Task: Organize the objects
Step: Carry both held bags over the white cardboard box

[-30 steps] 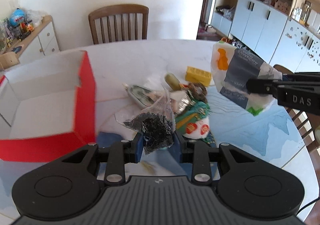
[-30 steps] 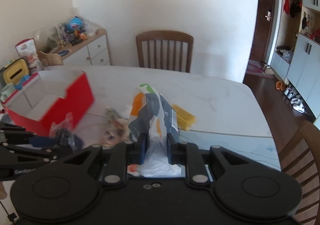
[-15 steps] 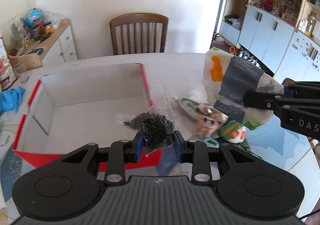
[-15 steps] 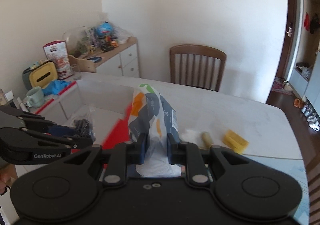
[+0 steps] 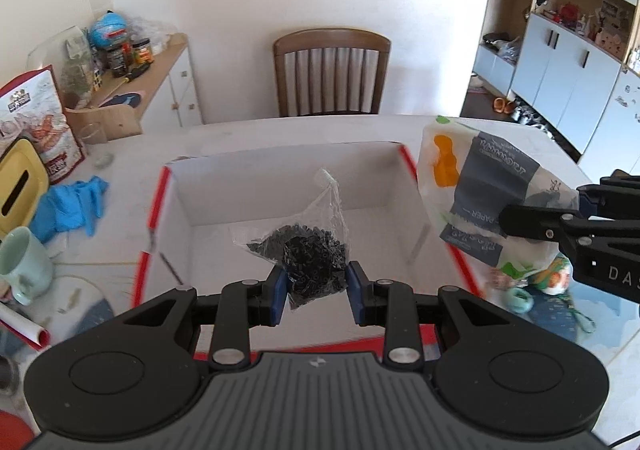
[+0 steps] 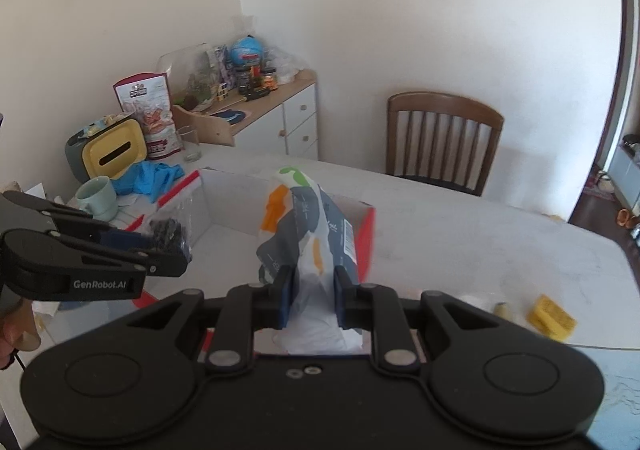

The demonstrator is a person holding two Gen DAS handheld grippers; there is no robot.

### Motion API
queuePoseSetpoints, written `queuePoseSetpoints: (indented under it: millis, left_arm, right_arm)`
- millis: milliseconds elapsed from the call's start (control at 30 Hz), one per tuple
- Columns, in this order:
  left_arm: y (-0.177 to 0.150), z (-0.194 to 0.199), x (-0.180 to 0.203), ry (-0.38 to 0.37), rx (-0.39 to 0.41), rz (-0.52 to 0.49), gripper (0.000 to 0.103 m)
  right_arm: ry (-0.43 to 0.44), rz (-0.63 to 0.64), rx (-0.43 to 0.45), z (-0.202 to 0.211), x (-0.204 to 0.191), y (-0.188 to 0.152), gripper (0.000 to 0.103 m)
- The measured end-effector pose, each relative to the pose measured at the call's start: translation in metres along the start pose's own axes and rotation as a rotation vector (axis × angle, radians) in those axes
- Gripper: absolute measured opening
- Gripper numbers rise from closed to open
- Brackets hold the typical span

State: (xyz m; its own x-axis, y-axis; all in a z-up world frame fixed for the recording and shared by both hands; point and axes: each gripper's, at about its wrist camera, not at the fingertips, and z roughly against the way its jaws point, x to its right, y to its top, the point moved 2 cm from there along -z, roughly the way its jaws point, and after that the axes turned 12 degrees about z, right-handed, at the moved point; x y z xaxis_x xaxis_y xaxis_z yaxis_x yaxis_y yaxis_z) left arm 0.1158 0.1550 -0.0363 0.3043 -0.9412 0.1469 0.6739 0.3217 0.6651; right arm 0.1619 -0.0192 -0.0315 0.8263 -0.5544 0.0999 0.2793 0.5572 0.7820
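My left gripper is shut on a clear plastic bag of small black pieces and holds it above the open red cardboard box, near its front edge. My right gripper is shut on a white, grey and orange paper-tissue pack and holds it over the box's right wall. The pack also shows at the right of the left wrist view. The left gripper and its bag show at the left of the right wrist view.
Left of the box lie a blue glove, a mint mug, a yellow container and a glass. Small toys lie right of the box. A yellow sponge lies further right. A chair stands behind the table.
Both grippers have moved left from the pile of objects to over the red box, carrying the bag and the tissue pack. Their grip has not changed.
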Motion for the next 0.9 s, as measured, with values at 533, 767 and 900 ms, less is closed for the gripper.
queuePoseSetpoints:
  millis: [533, 767, 900]
  left_arm:
    - [0.017, -0.082, -0.05, 0.062, -0.15, -0.062, 0.031]
    - [0.016, -0.112, -0.049, 0.075, -0.211, -0.124, 0.031]
    - [0.013, -0.126, -0.047, 0.074, -0.253, -0.159, 0.031]
  right_arm:
    - [0.016, 0.058, -0.123, -0.088, -0.043, 0.013, 0.02]
    - [0.026, 0.078, -0.219, -0.122, -0.053, 0.006, 0.02]
    - [0.024, 0.102, -0.247, -0.136, -0.062, 0.004, 0.02]
